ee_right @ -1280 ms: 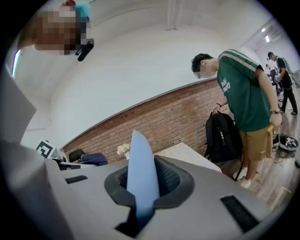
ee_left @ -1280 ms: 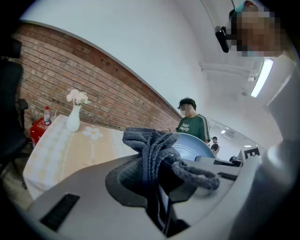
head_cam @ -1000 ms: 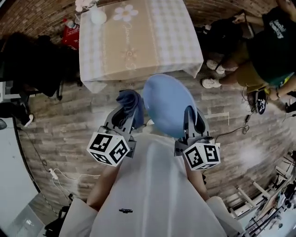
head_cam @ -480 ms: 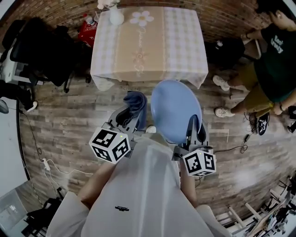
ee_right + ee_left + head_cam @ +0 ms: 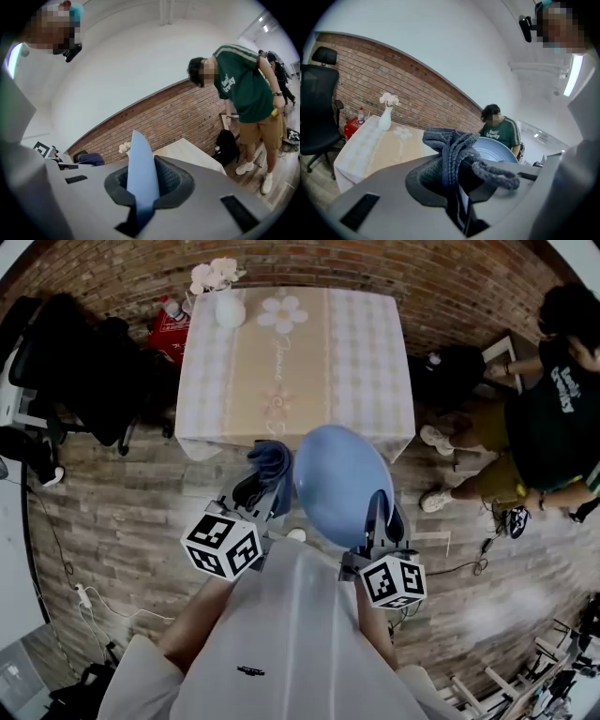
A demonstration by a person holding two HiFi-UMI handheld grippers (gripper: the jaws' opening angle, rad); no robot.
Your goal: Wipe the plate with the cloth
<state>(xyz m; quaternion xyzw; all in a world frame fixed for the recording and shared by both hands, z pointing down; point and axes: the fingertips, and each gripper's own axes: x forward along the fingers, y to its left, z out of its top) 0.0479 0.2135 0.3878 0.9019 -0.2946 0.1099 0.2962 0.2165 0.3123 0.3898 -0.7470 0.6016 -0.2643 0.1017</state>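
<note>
In the head view my right gripper [image 5: 382, 507] is shut on the rim of a light blue plate [image 5: 339, 482], held in the air above the floor in front of the table. In the right gripper view the blue plate [image 5: 142, 176] stands edge-on between the jaws. My left gripper [image 5: 261, 486] is shut on a dark blue-grey cloth [image 5: 271, 463], which sits just left of the plate. In the left gripper view the cloth [image 5: 457, 157] bunches out of the jaws, with the plate [image 5: 497, 149] right behind it.
A table with a checked cloth [image 5: 295, 362] stands ahead, carrying a white vase of flowers [image 5: 228, 306] at its far left corner. A person in a green shirt [image 5: 548, 418] stands to the right. A black office chair [image 5: 80, 371] is left of the table, a dark bag [image 5: 455, 367] right.
The view has shifted, so the table sits lower and nearer in the frame. Both grippers keep their hold, with cloth and plate still side by side.
</note>
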